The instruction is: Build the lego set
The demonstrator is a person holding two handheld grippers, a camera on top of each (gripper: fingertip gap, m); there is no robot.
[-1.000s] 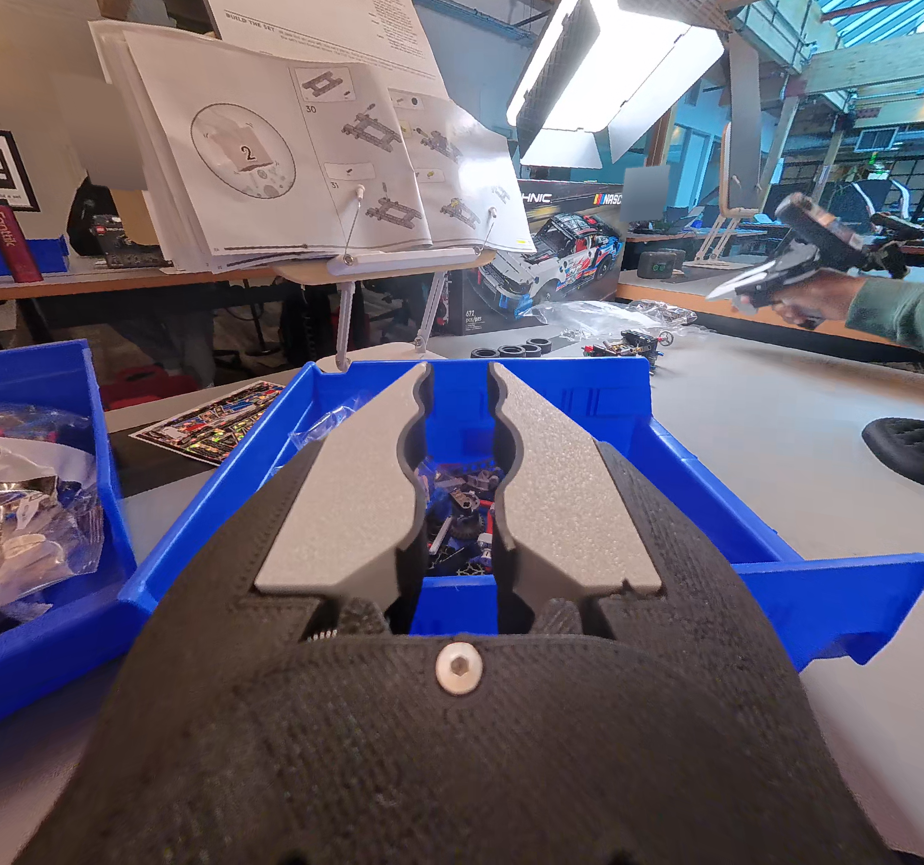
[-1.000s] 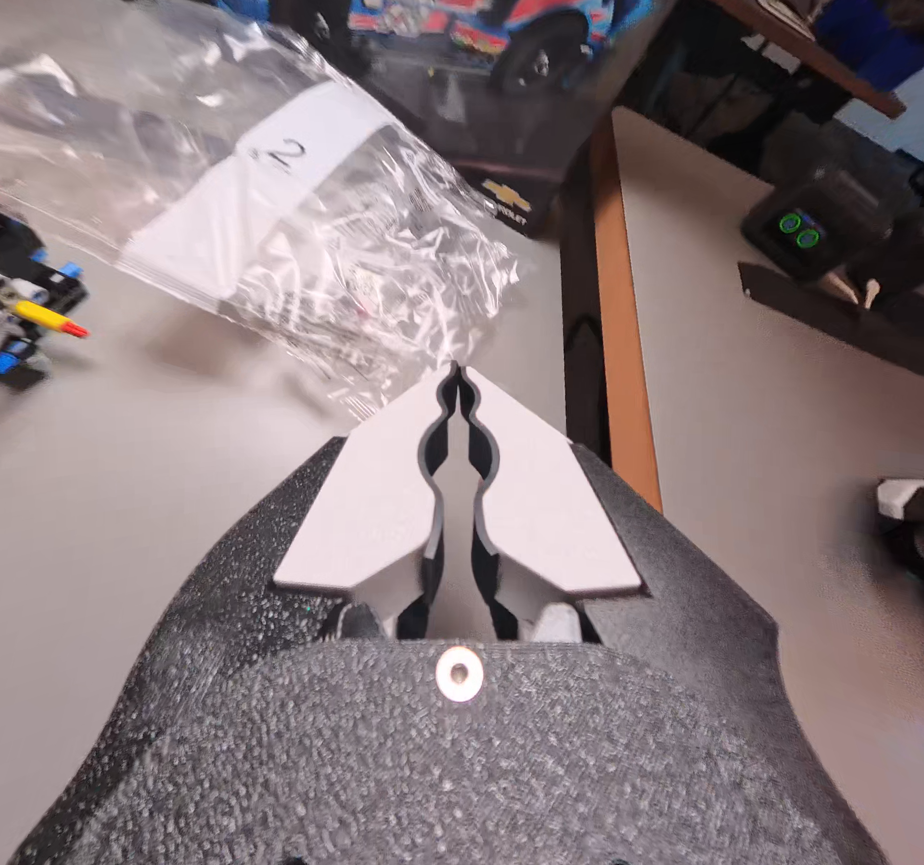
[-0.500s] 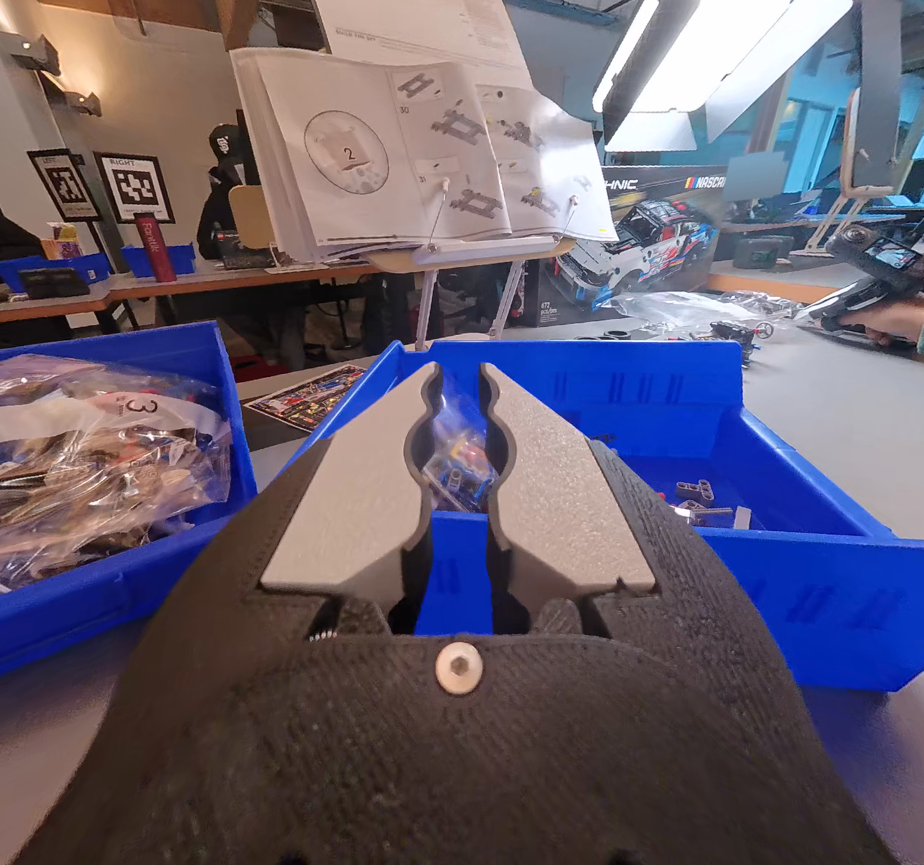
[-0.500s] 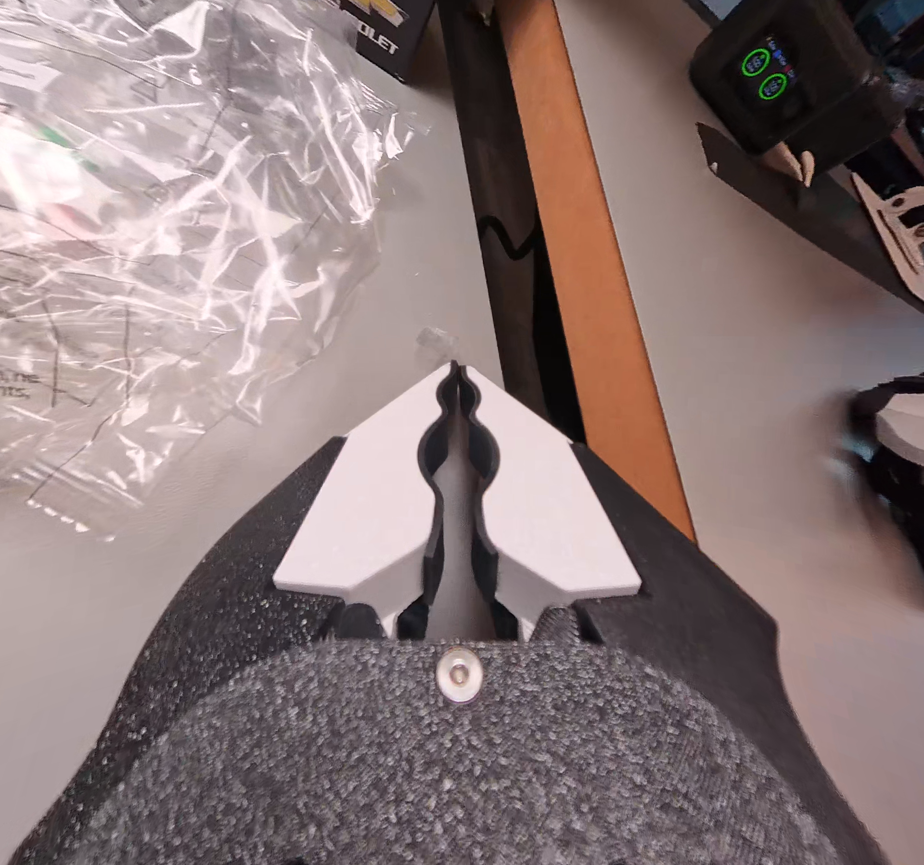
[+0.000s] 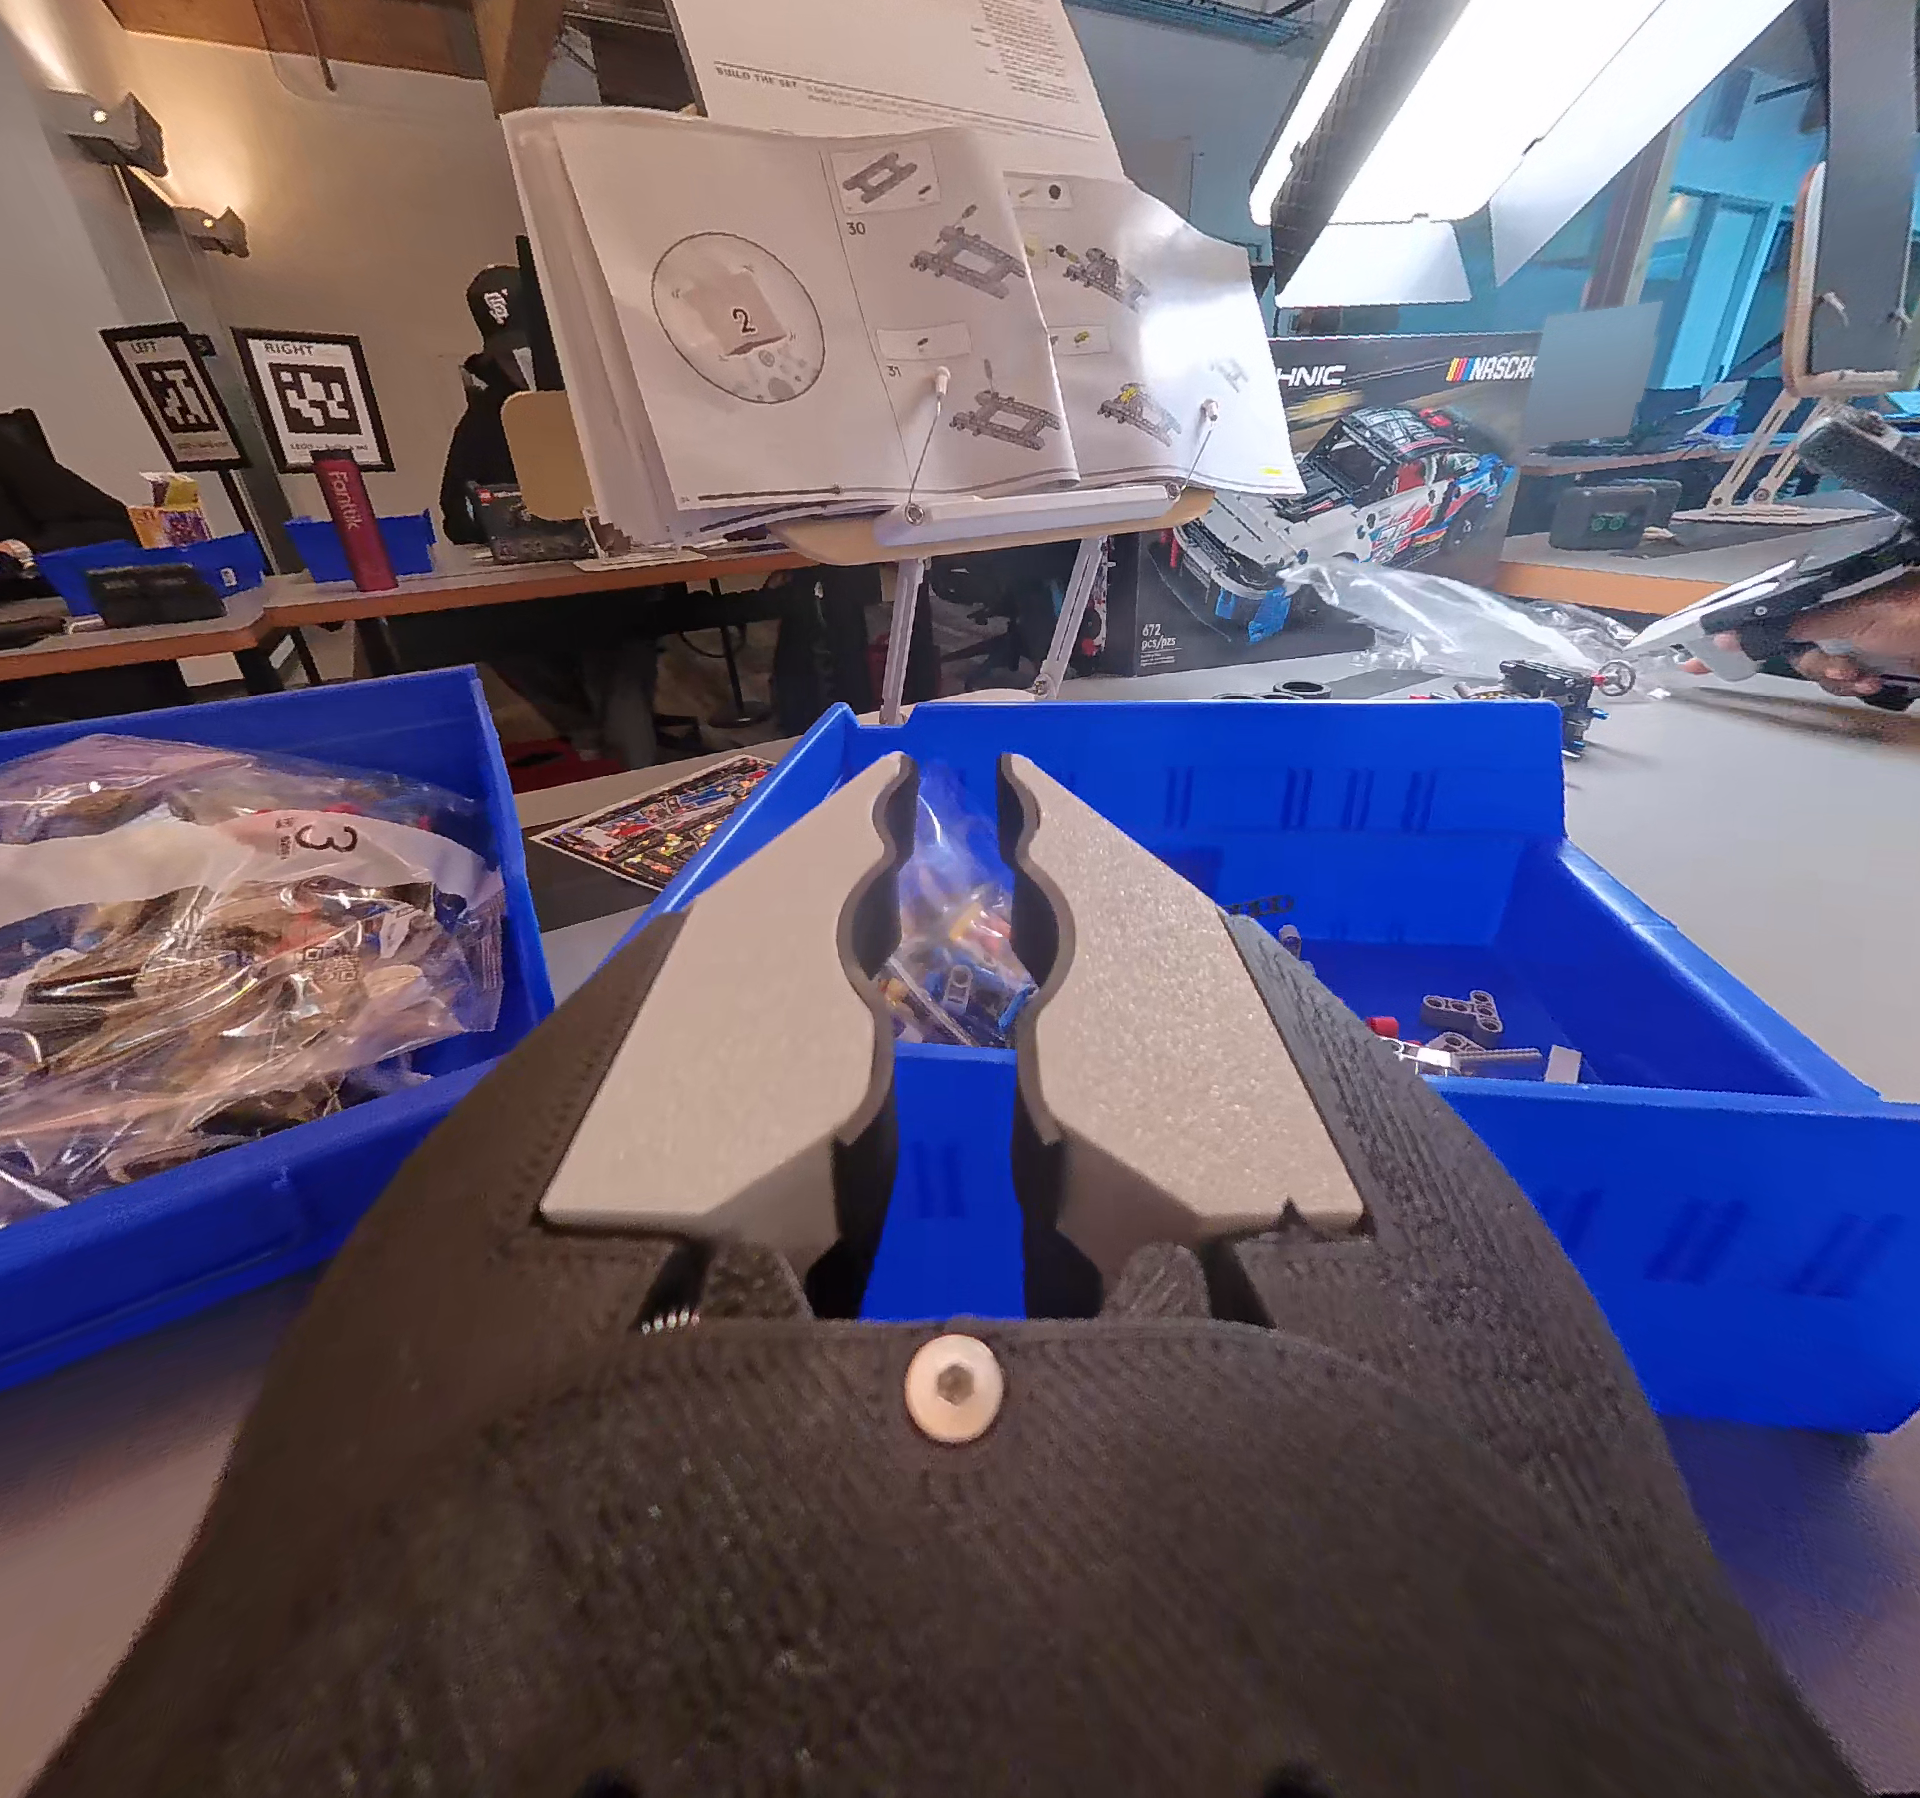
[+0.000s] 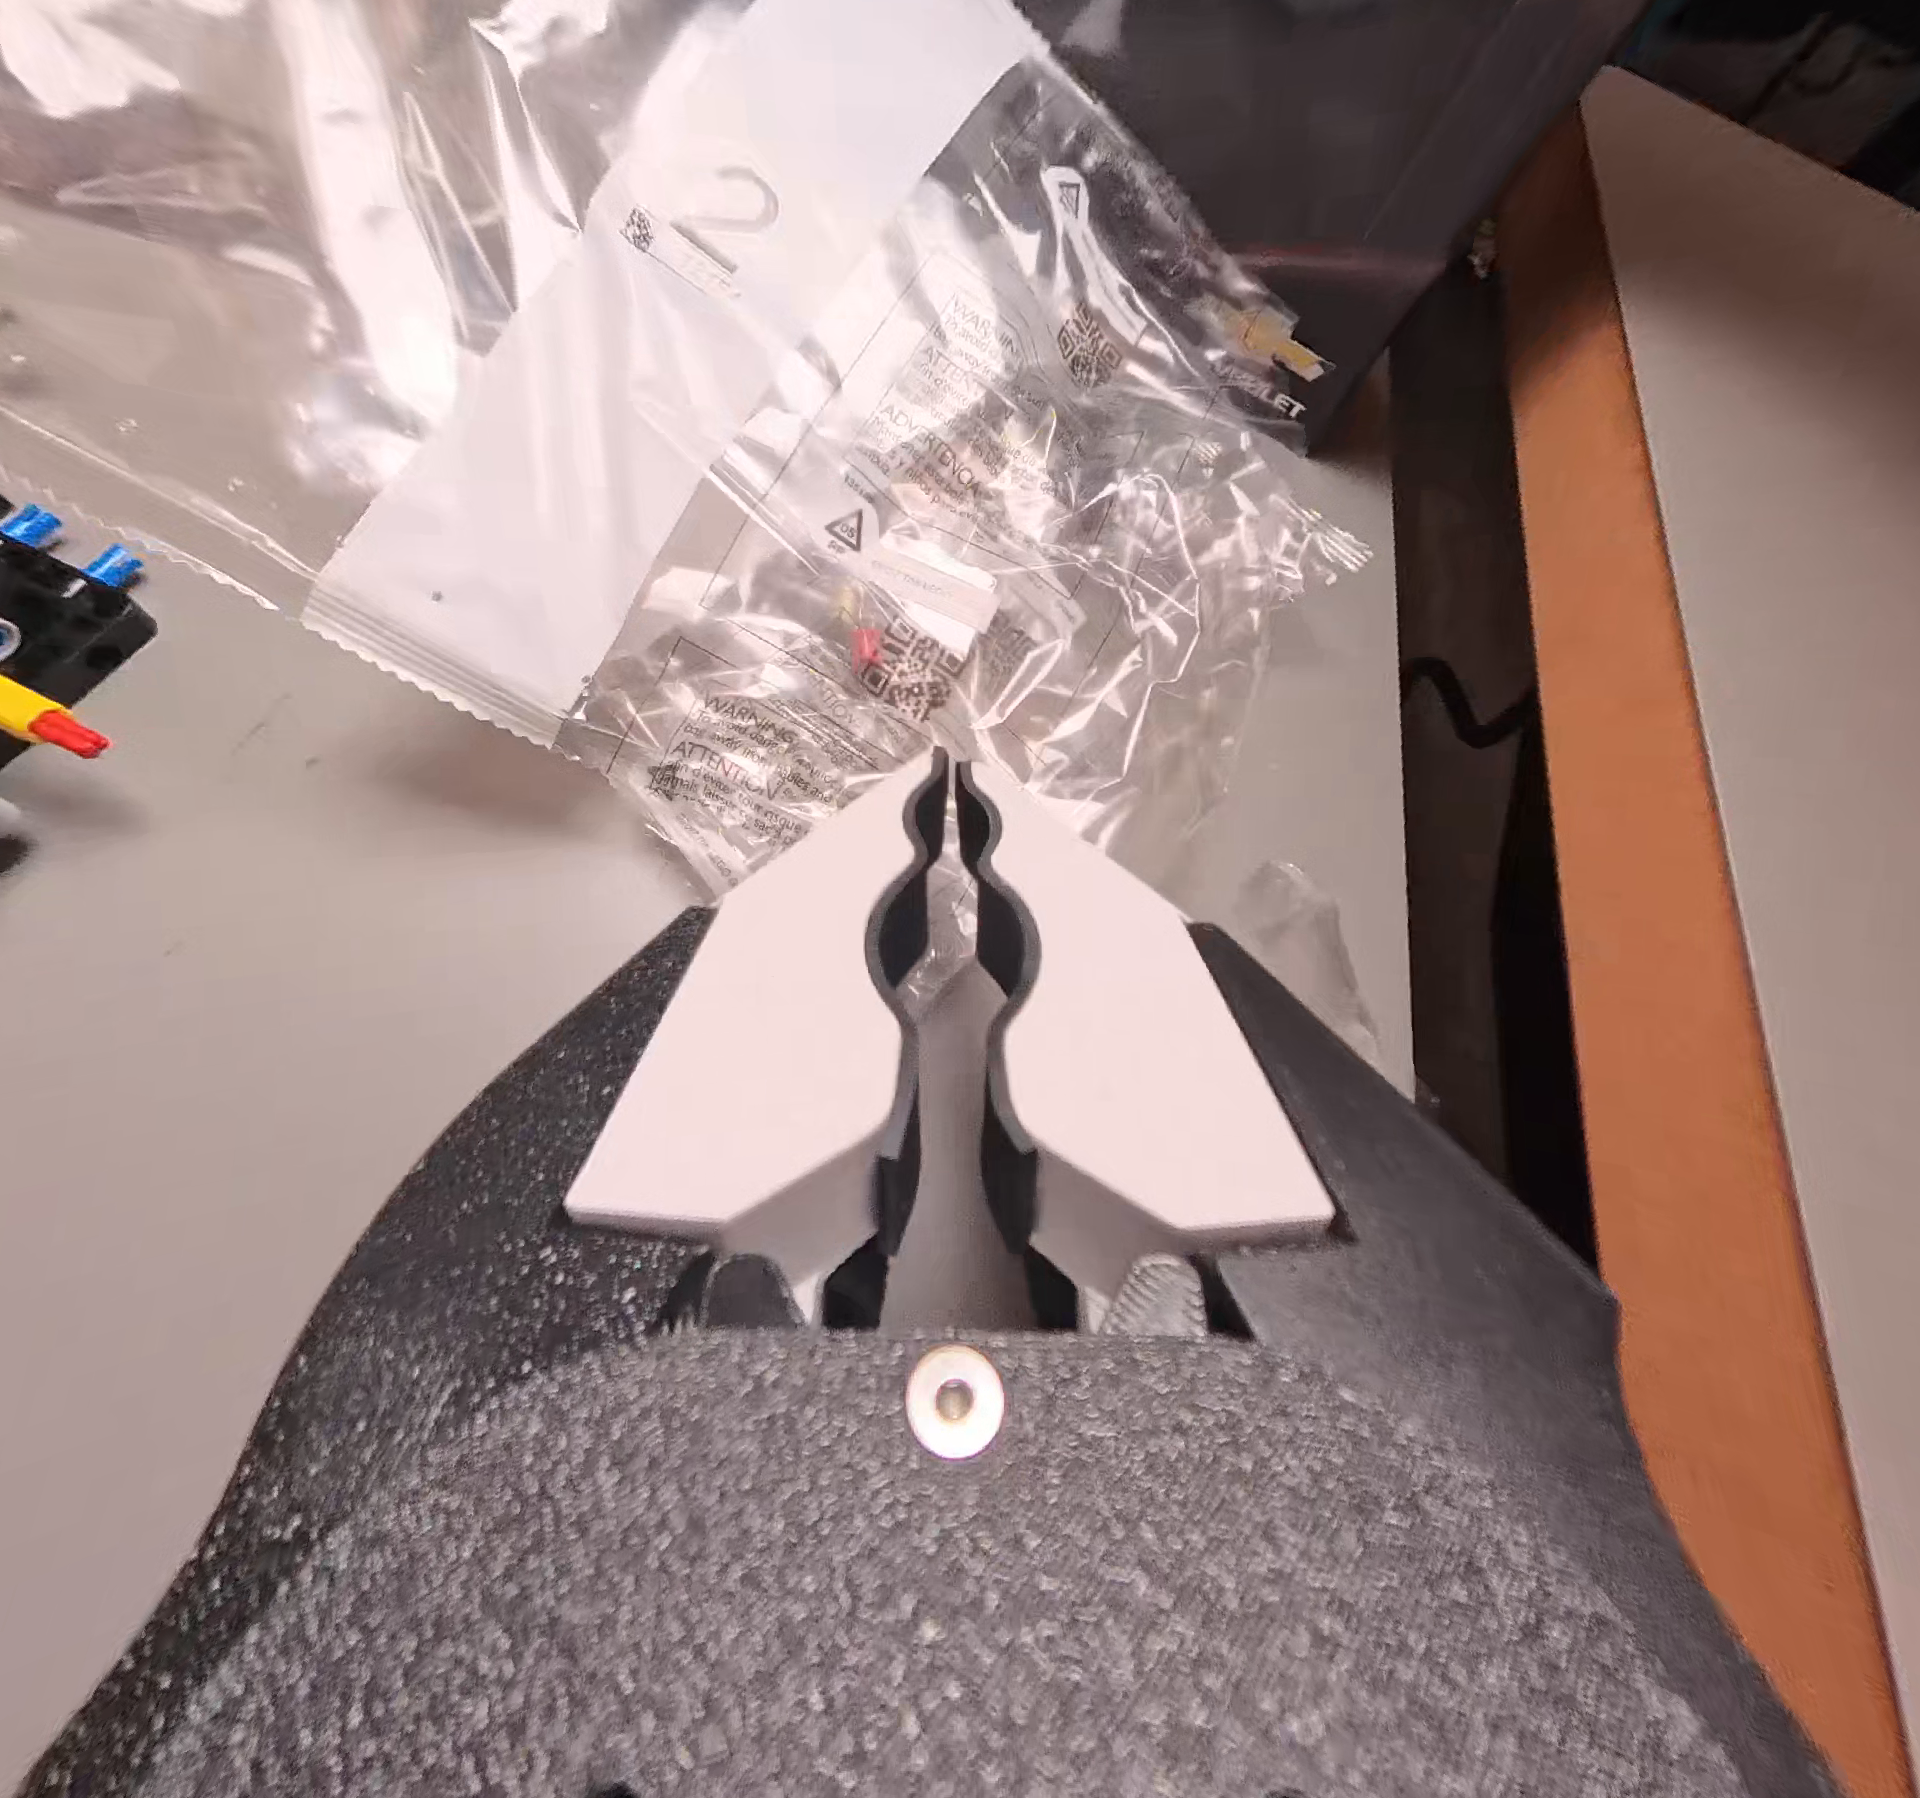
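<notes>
Here, right claw (image 6: 951,777) tips meet clear bag (image 6: 831,418) edge.

bagged parts (image 5: 208,927) in left bin (image 5: 260,1218)

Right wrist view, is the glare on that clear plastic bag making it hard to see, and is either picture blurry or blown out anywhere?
Right wrist view: the clear plastic bag throws bright crinkled highlights, and its upper left corner smears with blur; the right gripper looks sharp. Left wrist view: the light panel is blown out to white, straight edges bow with wide-angle distortion, and the blue bin is in focus.
</notes>
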